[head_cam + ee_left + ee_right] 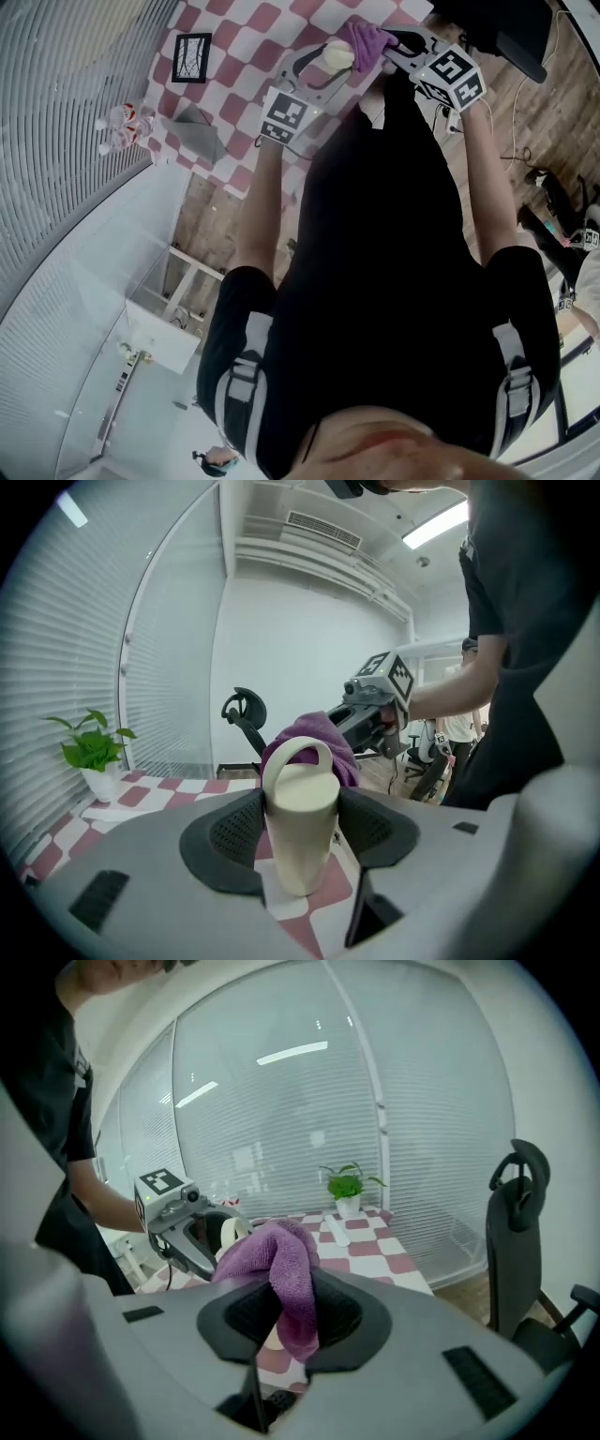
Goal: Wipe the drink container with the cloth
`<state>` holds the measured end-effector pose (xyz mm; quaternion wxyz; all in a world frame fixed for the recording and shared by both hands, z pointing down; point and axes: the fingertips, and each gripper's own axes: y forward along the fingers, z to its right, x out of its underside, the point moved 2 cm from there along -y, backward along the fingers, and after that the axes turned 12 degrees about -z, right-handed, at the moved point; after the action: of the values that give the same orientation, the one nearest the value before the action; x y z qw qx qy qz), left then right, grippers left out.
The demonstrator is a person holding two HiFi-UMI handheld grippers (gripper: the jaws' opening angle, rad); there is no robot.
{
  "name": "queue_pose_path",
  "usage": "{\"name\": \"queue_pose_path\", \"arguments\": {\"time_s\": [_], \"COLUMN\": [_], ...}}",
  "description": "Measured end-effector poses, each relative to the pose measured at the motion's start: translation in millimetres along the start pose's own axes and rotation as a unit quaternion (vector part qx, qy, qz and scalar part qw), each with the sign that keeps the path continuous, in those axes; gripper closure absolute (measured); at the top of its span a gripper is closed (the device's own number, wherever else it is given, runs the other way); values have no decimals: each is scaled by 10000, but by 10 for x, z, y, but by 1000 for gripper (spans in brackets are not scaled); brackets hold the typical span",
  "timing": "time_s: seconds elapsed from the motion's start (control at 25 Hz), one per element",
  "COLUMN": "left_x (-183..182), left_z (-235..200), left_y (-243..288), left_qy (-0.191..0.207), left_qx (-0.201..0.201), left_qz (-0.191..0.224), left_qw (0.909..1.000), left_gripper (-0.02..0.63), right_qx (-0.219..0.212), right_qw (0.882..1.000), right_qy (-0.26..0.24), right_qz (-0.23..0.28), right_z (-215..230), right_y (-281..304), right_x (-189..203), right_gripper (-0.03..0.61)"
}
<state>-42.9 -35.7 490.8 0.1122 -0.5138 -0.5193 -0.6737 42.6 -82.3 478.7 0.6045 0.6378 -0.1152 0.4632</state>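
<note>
Drink container (300, 829), cream, with a loop handle on top, is seen upright at centre of the left gripper view and is clamped at its sides between the two dark pads of the left gripper (301, 836); jaws are kept wide apart by the body. In the head view it is found at upper middle, lifted over the red-and-white checked table (234, 42). Purple cloth (287, 1269) is pinched in the right gripper (286, 1314), jaws closed on a fold with the bunched part sticking out ahead and a tail hanging below. The cloth is pressed against the container's top end by the handle. Only black-and-white square markers are shown on each marker cube (285, 114); no text is legible. A potted plant (347, 1185) is placed at the table's far edge.
</note>
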Motion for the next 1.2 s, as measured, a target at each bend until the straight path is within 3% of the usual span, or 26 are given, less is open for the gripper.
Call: {"name": "queue_pose_path", "arguments": {"time_s": [0.2,0.4,0.84,1.2], "left_x": [-48,-49,-8,-50], "left_z": [-15,49,111,92], "left_y": [76,107,124,-8], "left_qy": [-78,123,427,866], "left_qx": [-51,49,325,1075], "left_qz": [137,253,202,166], "left_qw": [9999,9996,9984,9903], "left_gripper": [344,344,331,310], "right_qx": [618,870,969,1179], "right_qw": [9950,9855,9785,9728], "right_qy": [571,1107,1535,1732], "right_qz": [547,949,982,984], "right_z": [128,145,109,140], "right_y": [-356,-610,-710,-812], "right_x": [-29,-5,168,232], "right_gripper": [480,480,480,480]}}
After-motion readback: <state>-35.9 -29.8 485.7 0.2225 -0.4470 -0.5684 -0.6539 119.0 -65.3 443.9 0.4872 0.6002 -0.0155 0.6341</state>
